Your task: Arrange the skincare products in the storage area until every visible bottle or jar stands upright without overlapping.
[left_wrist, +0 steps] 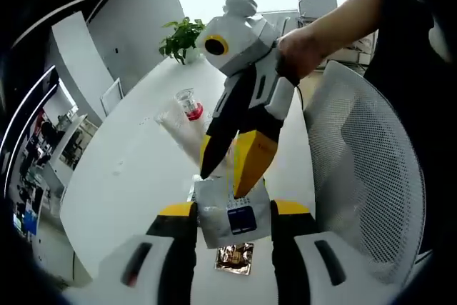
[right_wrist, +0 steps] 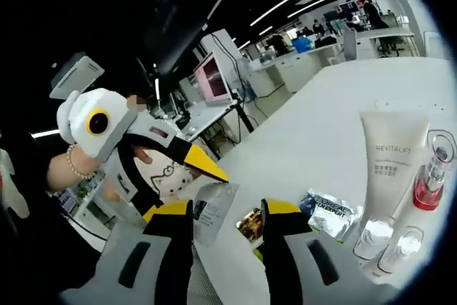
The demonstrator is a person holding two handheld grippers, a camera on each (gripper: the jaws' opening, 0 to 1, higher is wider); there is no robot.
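"REVITALIFT" tube (right_wrist: 389,169) beside "L'ORÉAL" sachet (right_wrist: 330,213)

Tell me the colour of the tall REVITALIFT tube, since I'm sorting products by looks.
White, with grey lettering; the tube shows best in the right gripper view.

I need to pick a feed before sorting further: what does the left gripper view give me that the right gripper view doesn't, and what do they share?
Left gripper view: a potted plant, a white mesh chair, and a hand on the right gripper.
Right gripper view: readable REVITALIFT print on a white tube, a silver L'Oreal sachet, small clear jars, office desks.
Both: the white table, the pale sachet between the grippers, a gold sachet lying flat, a red-capped bottle.
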